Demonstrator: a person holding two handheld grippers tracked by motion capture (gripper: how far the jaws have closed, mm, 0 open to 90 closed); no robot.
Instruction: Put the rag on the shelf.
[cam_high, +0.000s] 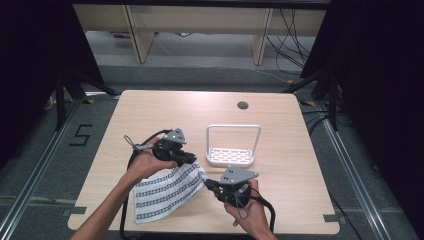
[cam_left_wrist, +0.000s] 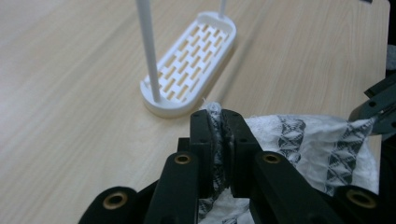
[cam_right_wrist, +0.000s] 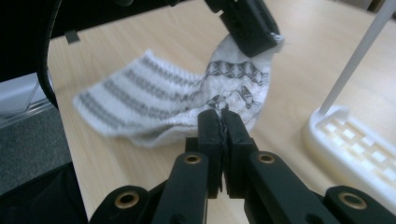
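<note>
**Both grippers clamped on the patterned cloth**

I have the left gripper (cam_high: 192, 159) pinched tight on one corner of the white cloth (cam_high: 162, 192) with grey patterned bands, and the right gripper (cam_high: 207, 184) pinched on the neighbouring corner. In the high view that held edge is lifted off the counter (cam_high: 150, 112), with the far end trailing down toward 7 o'clock. The white slotted rack (cam_high: 232, 156) with its hoop handle stands just beside the cloth, at about 1 o'clock from it.
</note>
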